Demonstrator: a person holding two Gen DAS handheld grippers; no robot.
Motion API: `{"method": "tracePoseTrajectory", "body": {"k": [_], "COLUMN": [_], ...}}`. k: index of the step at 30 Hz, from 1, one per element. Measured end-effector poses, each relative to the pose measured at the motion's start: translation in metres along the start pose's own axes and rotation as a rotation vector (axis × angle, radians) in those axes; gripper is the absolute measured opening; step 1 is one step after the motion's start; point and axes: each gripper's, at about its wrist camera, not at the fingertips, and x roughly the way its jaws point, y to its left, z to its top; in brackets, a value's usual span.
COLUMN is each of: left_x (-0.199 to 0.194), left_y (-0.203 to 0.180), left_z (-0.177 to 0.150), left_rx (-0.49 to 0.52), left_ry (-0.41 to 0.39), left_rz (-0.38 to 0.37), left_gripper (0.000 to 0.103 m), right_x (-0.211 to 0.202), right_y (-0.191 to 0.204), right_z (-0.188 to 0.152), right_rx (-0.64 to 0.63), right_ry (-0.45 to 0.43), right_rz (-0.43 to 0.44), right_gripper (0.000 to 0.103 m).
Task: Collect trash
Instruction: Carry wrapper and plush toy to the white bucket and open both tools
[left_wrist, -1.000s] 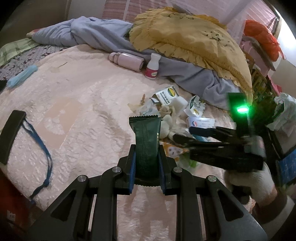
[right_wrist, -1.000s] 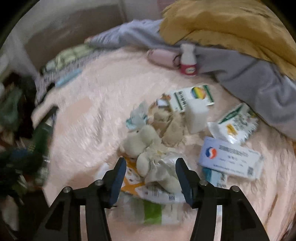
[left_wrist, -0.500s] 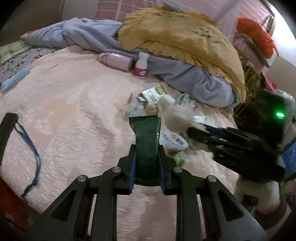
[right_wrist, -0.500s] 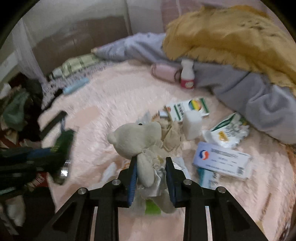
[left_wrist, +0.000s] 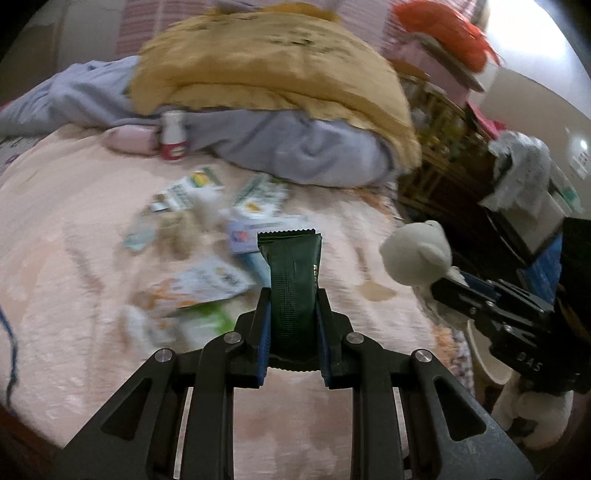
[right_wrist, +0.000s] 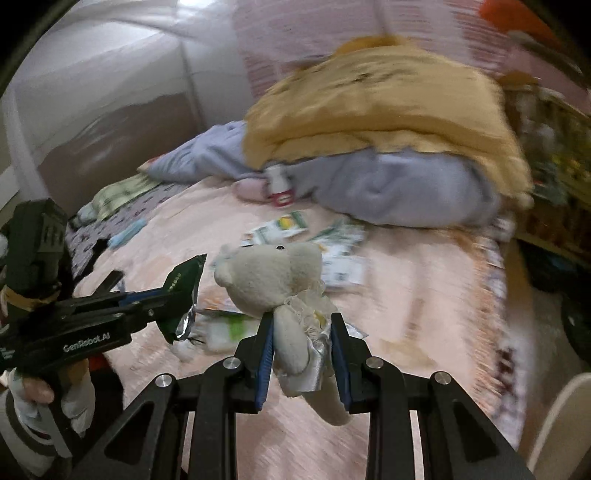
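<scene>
Bed (left_wrist: 92, 332) litter at eleven o'clock; left jaws clamp green wrapper (left_wrist: 291, 284), right jaws clamp plush bear (right_wrist: 273, 280); carry both level, grips firm.

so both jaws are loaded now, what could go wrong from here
The right gripper is shut on a small plush bear, pinched low at its lacy skirt and legs; the heavier head could tip it out. It may also not be trash, so binning it could be a mistake. The left gripper holds the dark green wrapper upright by its lower half; it is slick foil and might slide. Both hands are close, so they could bump.
</scene>
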Motion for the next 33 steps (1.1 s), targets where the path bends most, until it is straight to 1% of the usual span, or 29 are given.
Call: {"method": "tracePoseTrajectory", "body": {"k": [2, 5, 8, 11, 14, 19, 24, 31, 32, 33], "left_x": [0.006, 0.019, 0.029, 0.042, 0.054, 0.084, 0.114, 0.139, 0.143, 0.144], "left_y": [-0.019, -0.056, -0.085, -0.12, -0.151, -0.205, -0.251, -0.294, -0.301, -0.304], "left_z": [0.002, 0.005, 0.004, 0.003, 0.0, -0.009, -0.017, -0.03, -0.033, -0.034], "left_rx": [0.024, 0.078, 0.12, 0.16, 0.191, 0.242, 0.259, 0.287, 0.287, 0.284], "left_ry": [0.006, 0.02, 0.033, 0.058, 0.083, 0.15, 0.217, 0.277, 0.28, 0.283], "left_rz": [-0.021, -0.062, -0.095, -0.15, -0.202, -0.294, -0.384, -0.486, -0.504, -0.519], "left_gripper": [0.019, 0.019, 0.019, 0.019, 0.019, 0.019, 0.019, 0.019, 0.021, 0.026], "right_x": [-0.018, -0.048, -0.071, -0.095, -0.112, -0.132, -0.145, -0.149, -0.15, -0.15], "right_y": [-0.017, -0.051, -0.081, -0.113, -0.144, -0.192, -0.23, -0.263, -0.266, -0.269], "right_z": [-0.007, -0.021, -0.033, -0.048, -0.064, -0.092, -0.117, -0.139, -0.141, -0.142], "right_rx": [0.018, 0.081, 0.138, 0.204, 0.267, 0.379, 0.484, 0.57, 0.579, 0.584], "right_ry": [-0.01, -0.02, -0.032, -0.041, -0.04, -0.031, -0.024, -0.013, -0.013, -0.013], "right_rz": [-0.045, -0.117, -0.172, -0.243, -0.309, -0.398, -0.442, -0.474, -0.483, -0.5], "right_gripper": [0.028, 0.028, 0.028, 0.028, 0.028, 0.028, 0.028, 0.028, 0.028, 0.029]}}
